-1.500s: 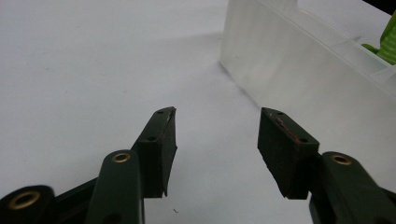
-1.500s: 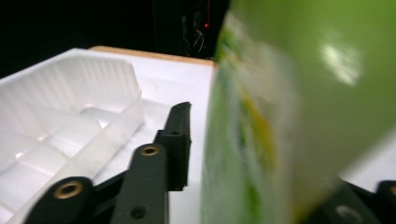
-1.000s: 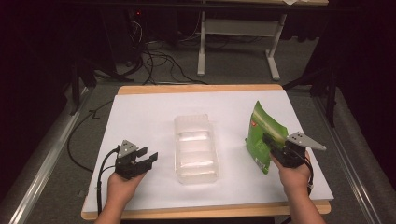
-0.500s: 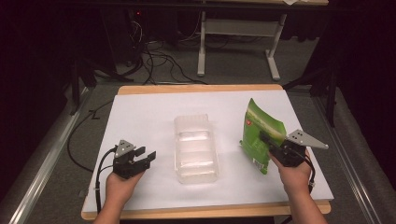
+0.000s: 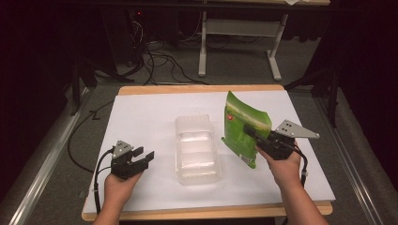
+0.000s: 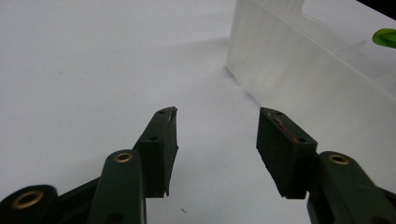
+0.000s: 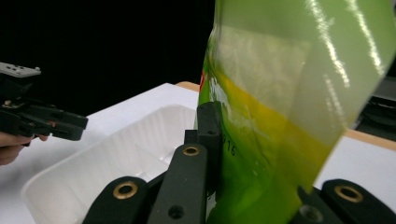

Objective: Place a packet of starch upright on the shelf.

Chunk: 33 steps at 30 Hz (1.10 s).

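A: How is the right hand set?

B: The right hand [image 5: 281,165] comes in from the six o'clock edge of the high view, forearm angled up toward eleven o'clock. Its right gripper [image 5: 251,136] has its jaws clamped on the green bag [image 5: 245,126], which it holds raised and tilted, top corner leaning toward twelve o'clock. The grey three-cornered plate on top sticks out toward three o'clock.

A: And the left?

B: The left hand [image 5: 119,187] sits low at about seven o'clock of the table [image 5: 141,108], with the left gripper [image 5: 144,154] pointing toward three o'clock at the clear tray [image 5: 197,150]. Its jaws stand apart with nothing between them; in the left gripper view the left gripper [image 6: 217,140] has bare white tabletop in the gap.

A: Where is the bag against the tray?

B: Just beside it, at the tray's three o'clock side, its lower edge close to the tray's rim. I cannot tell whether they touch.

A: Materials?

B: The bag [image 7: 289,102] is glossy film, green with a yellow band and bright glare streaks, creased where the right gripper [image 7: 252,186] pinches it. The tray [image 7: 116,158] is thin, milky, translucent plastic, oblong with rounded corners and ribbed compartments. The table is covered in a matte white sheet with a wooden edge. The jaw pads are blocky, dark and dull.
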Each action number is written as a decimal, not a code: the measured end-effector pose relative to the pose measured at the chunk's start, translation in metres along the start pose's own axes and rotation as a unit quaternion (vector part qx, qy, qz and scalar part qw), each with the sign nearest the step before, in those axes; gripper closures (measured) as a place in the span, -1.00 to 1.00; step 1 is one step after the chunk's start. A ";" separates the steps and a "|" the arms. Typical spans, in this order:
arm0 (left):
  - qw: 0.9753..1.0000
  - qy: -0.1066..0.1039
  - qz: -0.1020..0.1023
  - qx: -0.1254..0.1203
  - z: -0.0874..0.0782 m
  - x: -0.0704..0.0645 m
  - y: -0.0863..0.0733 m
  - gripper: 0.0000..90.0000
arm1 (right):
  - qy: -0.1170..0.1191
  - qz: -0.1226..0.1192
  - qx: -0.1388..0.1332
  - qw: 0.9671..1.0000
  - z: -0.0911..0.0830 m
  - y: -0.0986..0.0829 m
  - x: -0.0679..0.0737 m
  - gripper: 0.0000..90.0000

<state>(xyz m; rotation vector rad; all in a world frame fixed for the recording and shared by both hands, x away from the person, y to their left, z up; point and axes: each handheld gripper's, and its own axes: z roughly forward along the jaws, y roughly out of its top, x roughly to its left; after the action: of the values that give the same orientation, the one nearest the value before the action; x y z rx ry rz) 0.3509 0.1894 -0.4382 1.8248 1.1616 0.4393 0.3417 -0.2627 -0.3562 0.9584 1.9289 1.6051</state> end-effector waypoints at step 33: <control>1.000 0.018 -0.005 -0.001 -0.005 0.005 -0.004 0.08 | 0.223 -0.044 0.025 0.974 0.082 0.021 0.062 0.99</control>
<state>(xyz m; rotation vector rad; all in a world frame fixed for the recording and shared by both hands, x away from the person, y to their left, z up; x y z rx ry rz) 0.3473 0.1971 -0.4397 1.8159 1.1939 0.4704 0.3650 -0.1605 -0.3486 0.5495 2.2744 1.8451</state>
